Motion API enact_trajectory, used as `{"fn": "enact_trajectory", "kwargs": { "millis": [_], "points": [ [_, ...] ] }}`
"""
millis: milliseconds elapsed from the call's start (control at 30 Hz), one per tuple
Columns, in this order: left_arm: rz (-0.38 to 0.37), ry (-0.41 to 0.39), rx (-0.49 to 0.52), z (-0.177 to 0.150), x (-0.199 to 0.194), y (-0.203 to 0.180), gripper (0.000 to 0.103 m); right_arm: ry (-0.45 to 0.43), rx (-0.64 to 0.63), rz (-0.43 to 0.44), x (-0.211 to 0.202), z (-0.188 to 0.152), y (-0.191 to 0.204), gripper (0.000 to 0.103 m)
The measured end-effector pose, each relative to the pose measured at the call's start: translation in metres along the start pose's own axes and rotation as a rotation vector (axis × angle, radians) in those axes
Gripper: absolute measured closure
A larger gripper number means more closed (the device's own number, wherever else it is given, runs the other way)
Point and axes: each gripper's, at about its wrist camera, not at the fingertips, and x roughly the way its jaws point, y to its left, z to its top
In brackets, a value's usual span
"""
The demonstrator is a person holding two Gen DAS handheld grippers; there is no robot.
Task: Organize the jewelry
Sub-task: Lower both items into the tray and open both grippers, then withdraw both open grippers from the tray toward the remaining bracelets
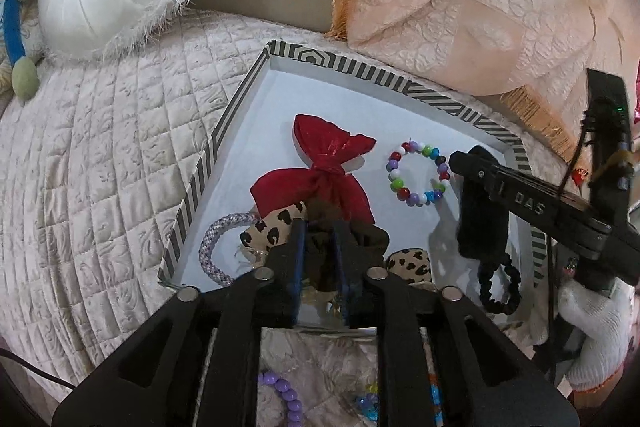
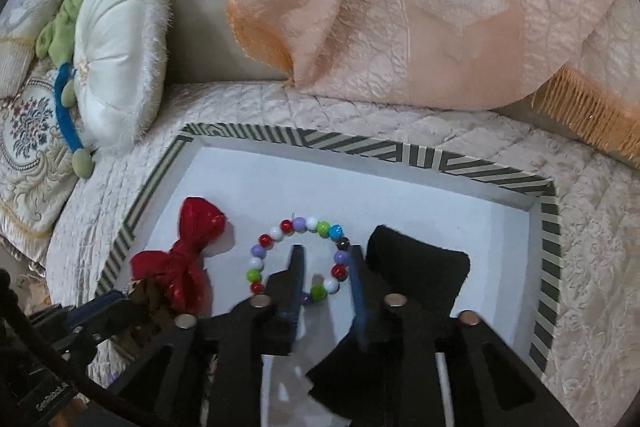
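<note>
We are holding the left claw (image 1: 320, 231) slightly parted around a dark brown scrunchie (image 1: 320, 247), and the right claw (image 2: 326, 259) slightly parted, gripping nothing, over the glossy bead bracelet (image 2: 298, 259) in the striped tray (image 2: 548, 227).

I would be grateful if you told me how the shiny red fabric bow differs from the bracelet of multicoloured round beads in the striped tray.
The red fabric bow is one colour, soft and crumpled; the multicoloured bead bracelet is a ring of hard glossy beads in many colours. The bow is a solid shape; the bracelet is an open loop showing the tray floor inside. The bow is the larger and overlaps a leopard-print piece; the bracelet lies apart. Both rest in the striped tray.
</note>
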Motion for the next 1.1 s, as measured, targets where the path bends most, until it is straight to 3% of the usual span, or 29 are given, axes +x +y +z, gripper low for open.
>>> {"fn": "enact_trajectory", "kwargs": {
  "millis": [33, 100, 167, 733, 1100],
  "points": [
    [0.005, -0.007, 0.010, -0.001, -0.003, -0.002, 0.080, -0.005, 0.000, 0.008, -0.004, -0.001, 0.001, 0.078],
    [0.012, -0.020, 0.024, -0.003, -0.011, -0.003, 0.060, -0.024, 0.002, 0.022, -0.019, -0.006, 0.004, 0.077],
    [0.012, -0.036, 0.021, -0.005, -0.020, -0.002, 0.054, -0.039, -0.003, 0.038, -0.032, -0.013, 0.008, 0.077],
    [0.114, -0.139, 0.057, -0.061, -0.101, -0.002, 0.054, -0.114, -0.011, 0.016, -0.129, -0.105, 0.047, 0.065],
    [0.140, -0.179, 0.080, -0.102, -0.135, -0.011, 0.054, -0.123, 0.008, 0.028, -0.158, -0.151, 0.058, 0.063]
  ]
}}
